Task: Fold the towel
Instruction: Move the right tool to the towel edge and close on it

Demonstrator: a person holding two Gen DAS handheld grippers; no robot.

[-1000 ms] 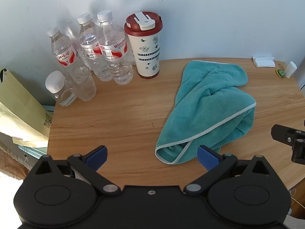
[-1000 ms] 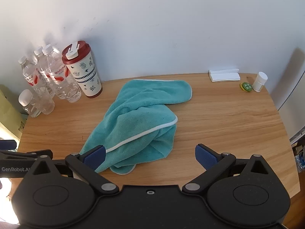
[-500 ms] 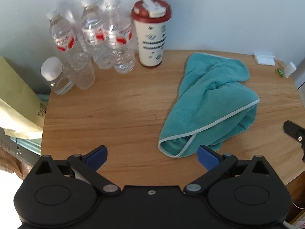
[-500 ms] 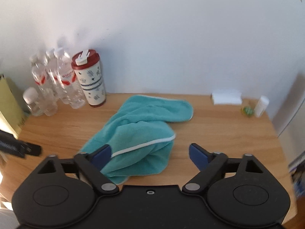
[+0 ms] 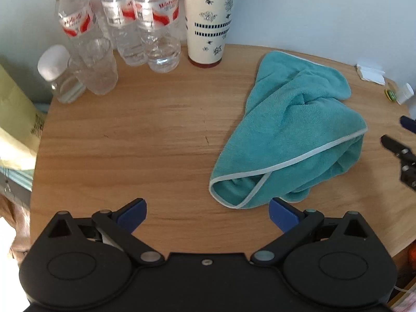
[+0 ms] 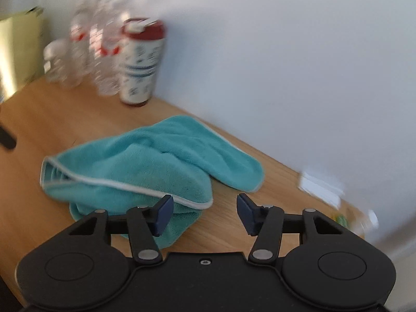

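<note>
A teal towel (image 5: 291,135) with a pale hem lies crumpled in a loose heap on the wooden table (image 5: 130,140). My left gripper (image 5: 206,212) hovers open near the table's front edge, its right finger just short of the towel's near corner. The right gripper (image 6: 204,212) is low over the table at the towel's (image 6: 135,166) right side, open, with its left finger over the towel's hemmed fold and nothing pinched. The right gripper's fingers (image 5: 400,153) also show at the left wrist view's right edge.
Water bottles (image 5: 148,26), a clear cup (image 5: 97,67), a small jar (image 5: 61,75) and a red-lidded tumbler (image 5: 210,23) stand at the back left by the wall. White paper (image 5: 370,72), a small green thing and a white bottle (image 5: 404,93) sit at the far right. A yellow bag (image 5: 13,119) hangs off the left.
The right gripper has dropped low, swung left toward the towel and narrowed its jaws somewhat. The left gripper has shifted forward a little and stays open.
</note>
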